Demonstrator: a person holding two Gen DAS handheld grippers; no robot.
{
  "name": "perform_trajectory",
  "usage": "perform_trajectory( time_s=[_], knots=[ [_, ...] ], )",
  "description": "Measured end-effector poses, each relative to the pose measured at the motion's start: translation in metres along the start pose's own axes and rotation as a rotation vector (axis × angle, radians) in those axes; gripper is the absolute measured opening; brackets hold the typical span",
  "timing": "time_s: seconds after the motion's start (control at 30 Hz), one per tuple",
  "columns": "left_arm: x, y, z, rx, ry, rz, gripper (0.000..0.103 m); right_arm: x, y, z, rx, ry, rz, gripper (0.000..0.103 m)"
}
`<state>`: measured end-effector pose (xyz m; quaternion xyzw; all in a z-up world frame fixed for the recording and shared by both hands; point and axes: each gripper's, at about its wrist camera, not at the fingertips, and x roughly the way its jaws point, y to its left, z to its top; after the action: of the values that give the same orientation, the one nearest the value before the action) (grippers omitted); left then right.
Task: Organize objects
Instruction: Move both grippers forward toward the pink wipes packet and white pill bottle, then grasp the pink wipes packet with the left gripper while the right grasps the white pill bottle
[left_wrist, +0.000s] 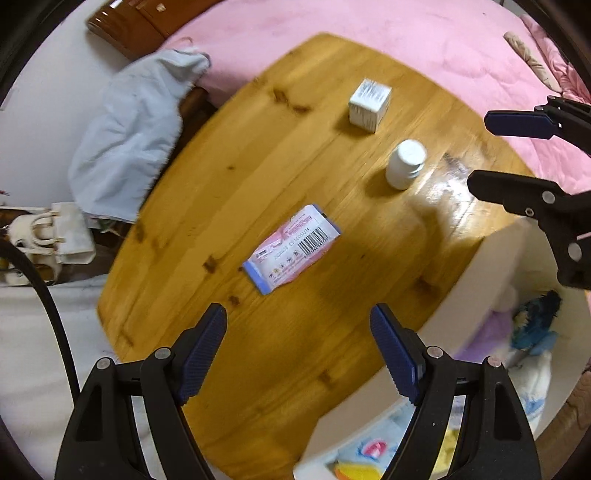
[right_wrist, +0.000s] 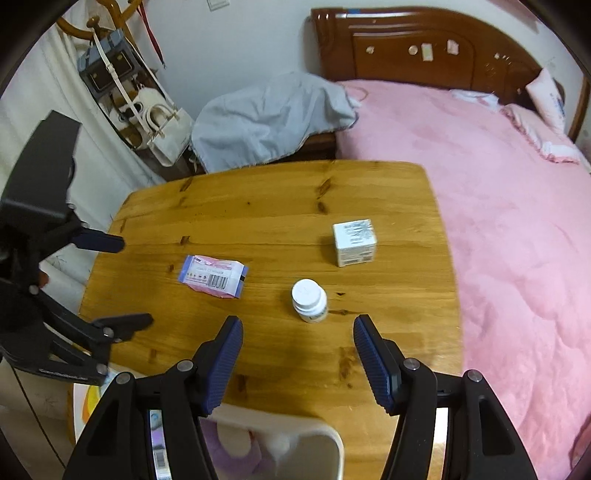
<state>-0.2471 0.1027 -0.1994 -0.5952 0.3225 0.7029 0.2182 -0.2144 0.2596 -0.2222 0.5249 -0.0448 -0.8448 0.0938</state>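
A pink and blue wipes packet (left_wrist: 291, 251) lies flat on the wooden table (left_wrist: 229, 177), just ahead of my open, empty left gripper (left_wrist: 299, 332). A white pill bottle (left_wrist: 405, 164) stands upright to its right, and a white carton box (left_wrist: 369, 105) stands beyond. In the right wrist view my right gripper (right_wrist: 298, 343) is open and empty, hovering just short of the pill bottle (right_wrist: 309, 301). The packet (right_wrist: 212, 276) lies to the left and the box (right_wrist: 354, 242) farther back. The right gripper (left_wrist: 476, 151) shows at the left wrist view's right edge.
A white bin (left_wrist: 476, 280) holding soft toys and packets sits at the table's near edge, also in the right wrist view (right_wrist: 325, 432). A pink bed (right_wrist: 517, 221) borders the table. A grey cloth (right_wrist: 269, 118) and hanging bags (right_wrist: 162, 122) are behind.
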Motion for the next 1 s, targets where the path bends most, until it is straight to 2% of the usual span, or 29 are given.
perform_trajectory(
  time_s=[0.3, 0.6, 0.87, 0.93, 1.0],
  knots=[
    [0.059, 0.021, 0.02, 0.005, 0.08, -0.027, 0.083, 0.049, 0.003, 0.015, 0.009, 0.072, -0.014, 0.063],
    [0.082, 0.029, 0.021, 0.004, 0.106, -0.073, 0.083, 0.074, -0.001, 0.022, 0.037, 0.125, -0.01, 0.063],
    [0.086, 0.023, 0.024, 0.038, 0.112, -0.084, 0.082, 0.089, -0.004, 0.025, 0.064, 0.176, -0.006, 0.051],
    [0.087, 0.02, 0.023, 0.044, 0.116, -0.095, 0.08, 0.093, -0.006, 0.026, 0.079, 0.191, 0.004, 0.046],
    [0.087, 0.02, 0.024, 0.048, 0.111, -0.115, 0.076, 0.097, -0.008, 0.025, 0.092, 0.209, 0.006, 0.036]
  ],
)
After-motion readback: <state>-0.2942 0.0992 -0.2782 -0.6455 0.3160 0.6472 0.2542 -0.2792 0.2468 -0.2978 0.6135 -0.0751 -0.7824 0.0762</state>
